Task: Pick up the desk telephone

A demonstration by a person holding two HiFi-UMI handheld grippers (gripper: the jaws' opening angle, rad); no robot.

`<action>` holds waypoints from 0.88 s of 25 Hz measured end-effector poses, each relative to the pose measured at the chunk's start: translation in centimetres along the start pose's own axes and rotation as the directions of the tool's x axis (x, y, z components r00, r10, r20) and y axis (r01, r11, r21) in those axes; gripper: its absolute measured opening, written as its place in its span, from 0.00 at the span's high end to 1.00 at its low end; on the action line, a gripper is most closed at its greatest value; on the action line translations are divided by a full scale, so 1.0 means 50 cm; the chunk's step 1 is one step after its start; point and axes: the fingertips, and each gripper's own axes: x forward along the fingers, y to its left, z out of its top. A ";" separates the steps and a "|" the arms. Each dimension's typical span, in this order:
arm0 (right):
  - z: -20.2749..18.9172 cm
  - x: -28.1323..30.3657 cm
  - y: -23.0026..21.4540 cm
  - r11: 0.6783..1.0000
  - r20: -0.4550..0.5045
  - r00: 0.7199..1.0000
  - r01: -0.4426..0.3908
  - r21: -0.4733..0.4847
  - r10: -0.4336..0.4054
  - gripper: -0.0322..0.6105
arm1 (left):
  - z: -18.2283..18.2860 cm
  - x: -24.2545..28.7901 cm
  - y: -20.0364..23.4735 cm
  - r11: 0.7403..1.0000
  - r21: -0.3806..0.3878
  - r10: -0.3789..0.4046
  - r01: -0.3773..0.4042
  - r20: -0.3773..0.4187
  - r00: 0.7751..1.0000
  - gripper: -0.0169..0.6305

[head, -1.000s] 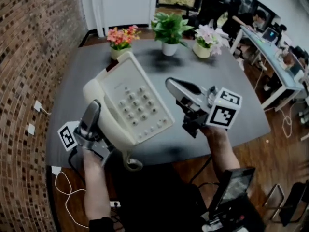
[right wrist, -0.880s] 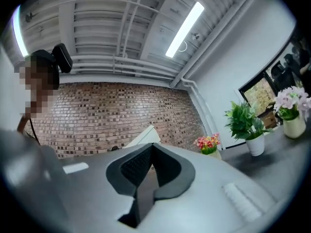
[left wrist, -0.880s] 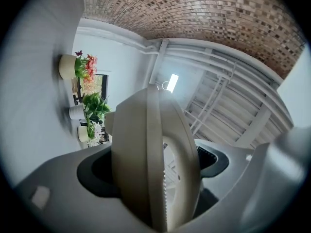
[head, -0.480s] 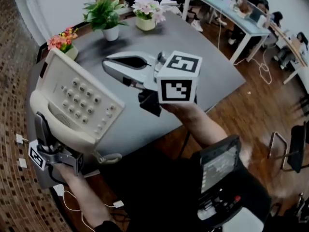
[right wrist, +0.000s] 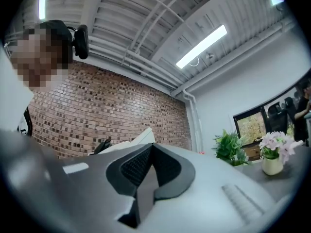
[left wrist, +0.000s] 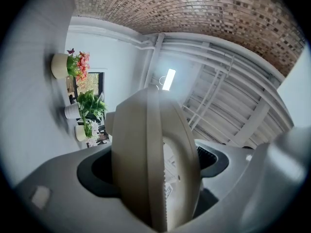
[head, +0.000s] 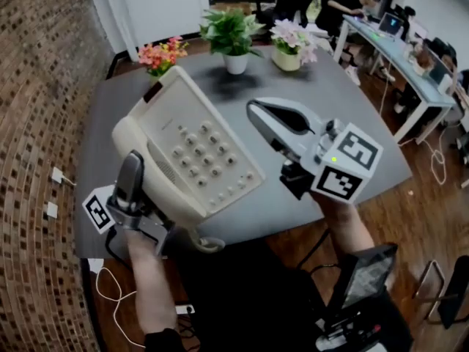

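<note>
- desk telephone (head: 194, 152): cream, off the bench (head: 352, 123), held in the air above its near left part. tilted, keypad facing up toward the head view, handset seated in the cradle along its left side. coiled cord (head: 203, 243) hangs off the near lower corner.
- left hand-held gripper (head: 134, 178): pinching the telephone at its near left edge. its own view shows the phone body edge-on, filling the gap, both pads against it. marker cube (head: 99, 211) low at the left, by the hand.
- right hand-held gripper (head: 264, 117): jaws pressed together, nothing between them. it hangs just right of the telephone, apart from it, pointing toward the far side of the bench. its marker cube (head: 344, 163) sits nearest the head camera. its own view shows a corner of the phone beyond the jaws.
- far edge of bench: three pots in a row: orange-pink flowers (head: 161, 56), green plant (head: 231, 35), pale pink flowers (head: 289, 46).
- brick wall (head: 37, 86) to the left. wooden floor (head: 410, 226) on the right.
</note>
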 end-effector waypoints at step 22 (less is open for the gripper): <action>-0.022 0.020 0.013 0.996 -0.012 0.998 -0.056 -0.076 0.056 0.95 | -0.008 0.000 0.053 0.995 0.011 0.100 -0.099 -0.065 0.993 0.29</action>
